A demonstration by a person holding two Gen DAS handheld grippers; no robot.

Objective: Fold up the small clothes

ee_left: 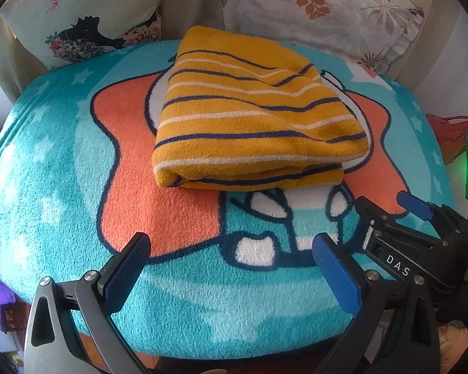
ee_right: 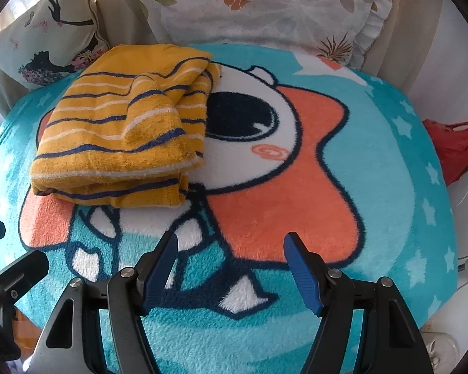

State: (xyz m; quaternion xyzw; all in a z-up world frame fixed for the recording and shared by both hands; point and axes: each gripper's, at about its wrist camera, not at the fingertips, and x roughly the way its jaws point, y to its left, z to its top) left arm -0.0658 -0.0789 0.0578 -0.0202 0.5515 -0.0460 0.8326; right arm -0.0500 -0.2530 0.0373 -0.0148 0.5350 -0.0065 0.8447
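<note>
A: Where is the yellow striped garment [ee_left: 252, 115] lying right now?

B: It is sitting folded into a thick bundle on the teal cartoon blanket [ee_left: 62, 162], toward the far side, just short of the pillows [ee_left: 321, 3].

A: And the fingers?

B: Both pairs are standing spread wide and holding nothing. The left gripper [ee_left: 231, 268] is facing the bundle almost straight ahead. From the right gripper [ee_right: 231, 268] it is lying ahead and off to the left.

A: Which way is its long axis running?

B: Near to far, with the thick folded edge facing the near side. I am judging the left gripper the nearer one.
</note>
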